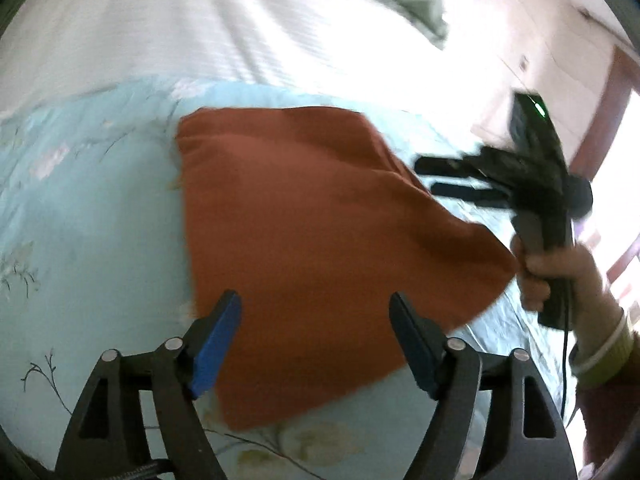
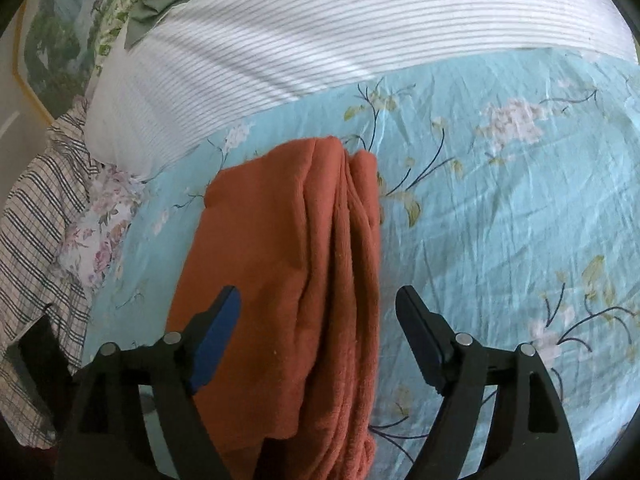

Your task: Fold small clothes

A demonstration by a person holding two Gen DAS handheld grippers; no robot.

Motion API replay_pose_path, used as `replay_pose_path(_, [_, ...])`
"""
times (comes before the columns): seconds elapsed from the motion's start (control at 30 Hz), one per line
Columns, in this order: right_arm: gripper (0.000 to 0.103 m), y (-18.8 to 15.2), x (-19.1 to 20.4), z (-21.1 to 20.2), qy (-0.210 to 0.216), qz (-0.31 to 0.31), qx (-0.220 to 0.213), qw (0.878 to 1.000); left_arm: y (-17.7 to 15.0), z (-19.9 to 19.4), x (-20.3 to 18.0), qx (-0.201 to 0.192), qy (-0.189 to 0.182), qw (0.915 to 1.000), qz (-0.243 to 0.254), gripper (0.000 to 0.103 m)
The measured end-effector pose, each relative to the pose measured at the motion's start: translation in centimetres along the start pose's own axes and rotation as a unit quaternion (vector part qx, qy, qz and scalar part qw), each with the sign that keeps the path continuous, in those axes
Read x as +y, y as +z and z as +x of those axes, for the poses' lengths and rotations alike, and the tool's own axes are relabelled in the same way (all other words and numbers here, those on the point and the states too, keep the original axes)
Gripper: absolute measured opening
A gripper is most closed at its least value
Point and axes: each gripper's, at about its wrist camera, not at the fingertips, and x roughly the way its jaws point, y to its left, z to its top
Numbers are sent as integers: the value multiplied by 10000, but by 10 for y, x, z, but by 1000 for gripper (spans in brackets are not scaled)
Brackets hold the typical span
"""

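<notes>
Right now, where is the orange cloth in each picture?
Left wrist view: the orange cloth fills the middle, lying folded beyond the open left tool.
Right wrist view: the orange cloth runs from centre to bottom, between the open right tool's fingers.
Shared landmark: the blue flowered sheet under it.

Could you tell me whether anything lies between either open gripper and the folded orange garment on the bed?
Nothing visible does. The left gripper and the right gripper are both open, with the orange garment directly under and ahead of their fingers. Only the blue floral sheet surrounds it; the striped white bedding lies beyond.
</notes>
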Motion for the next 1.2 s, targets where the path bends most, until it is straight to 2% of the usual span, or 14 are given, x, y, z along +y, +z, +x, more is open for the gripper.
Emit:
replay_pose_path(0.13, [80, -1, -7, 10, 159, 206, 126, 9996, 18, 22, 38, 198, -203, 9984, -488, 83])
replay_pose_path(0.27, [80, -4, -12, 24, 237, 329, 317, 9987, 25, 49, 59, 390, -174, 9952, -877, 83])
replay_pose_path(0.4, [80, -4, -19, 33, 301, 451, 418, 9977, 32, 75, 90, 543, -607, 9849, -1527, 83])
replay_pose_path(0.47, [74, -4, -18, 35, 309, 415, 442, 9977, 37, 80, 94, 541, -760, 9822, -1629, 81])
replay_pose_path(0.5, [65, -3, -17, 37, 323, 404, 489, 9975, 39, 82, 94, 573, -813, 9815, -1636, 81])
replay_pose_path(0.53, [53, -4, -16, 41, 378, 433, 581, 9967, 42, 86, 93, 620, -855, 9811, -1621, 75])
replay_pose_path(0.57, [47, -4, -17, 44, 427, 494, 641, 9958, 45, 92, 90, 688, -930, 9809, -1565, 62])
replay_pose_path(0.63, [36, -6, -18, 46, 491, 624, 665, 9946, 48, 103, 85, 812, -939, 9815, -1461, 52])
replay_pose_path(0.67, [34, -7, -16, 44, 511, 670, 638, 9944, 47, 99, 82, 770, -926, 9827, -1407, 39])
replay_pose_path(0.73, [30, -9, -6, 36, 521, 648, 531, 9951, 44, 86, 78, 636, -983, 9836, -1374, 25])
replay_pose_path(0.77, [29, -10, 0, 32, 558, 623, 484, 9953, 43, 77, 78, 549, -1048, 9833, -1381, 23])
replay_pose_path(0.87, [26, -16, 29, 25, 816, 483, 452, 9945, 37, 42, 73, 299, -1010, 9863, -1271, 22])
replay_pose_path(1.03, [25, -38, 101, 36, 1312, -57, 657, 9892, 7, -34, 82, -30, -644, 9937, -921, 22])
replay_pose_path(1.2, [24, -60, 162, 62, 1859, -326, 854, 9783, -33, -112, 128, -247, -280, 9919, -1218, 22])
